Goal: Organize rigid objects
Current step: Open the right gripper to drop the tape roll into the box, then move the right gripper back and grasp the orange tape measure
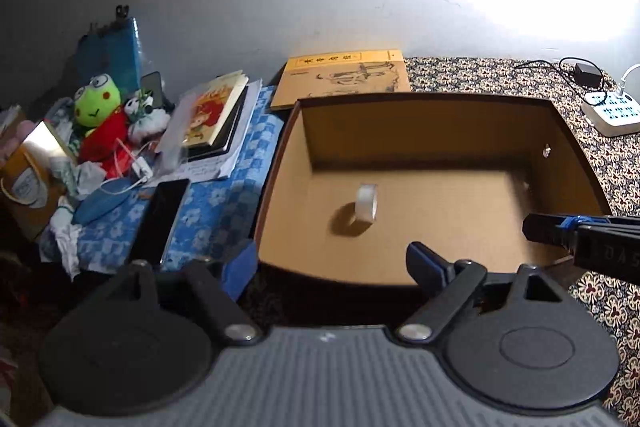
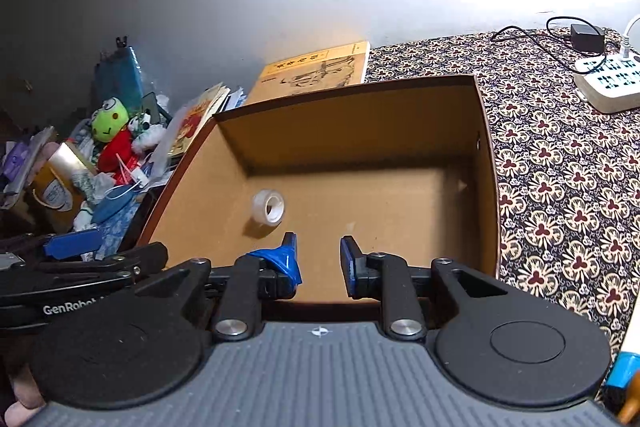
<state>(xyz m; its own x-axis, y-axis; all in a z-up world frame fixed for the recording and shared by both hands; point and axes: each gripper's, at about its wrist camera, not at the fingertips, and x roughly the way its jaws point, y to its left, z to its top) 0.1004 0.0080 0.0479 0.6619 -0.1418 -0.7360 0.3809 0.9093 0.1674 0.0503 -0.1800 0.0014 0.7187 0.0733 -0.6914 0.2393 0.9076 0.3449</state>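
**Tape roll sits alone in the box, both grippers empty at the near rim**

Here we are over the open cardboard box (image 1: 436,131), and the only thing inside is a clear tape roll (image 1: 367,203), standing on its edge on the box floor, left of centre, apart from all four walls. In the right wrist view the roll's hollow core faces the camera.

The left gripper (image 1: 334,263) hovers at the near rim, its jaws spread wide and nothing between them; its left blue pad hangs outside the box's left wall, the right one reaches over the box floor. The right gripper (image 2: 318,259) is there too, low over the near edge, jaws parted by a narrow gap, holding nothing. The tape roll lies ahead and to the left of its fingertips, not touching.

Off to the left there's a crowded heap: a green frog plush (image 1: 98,105), stacked books (image 1: 218,115) on a blue checked cloth (image 1: 224,203), and a dark phone (image 1: 160,219) lying flat. Behind the box a yellow booklet (image 1: 344,77) lies by the wall. To the right, on the patterned tablecloth (image 2: 560,167), a white power strip (image 2: 608,83) sits with a black charger (image 2: 586,37) near it.
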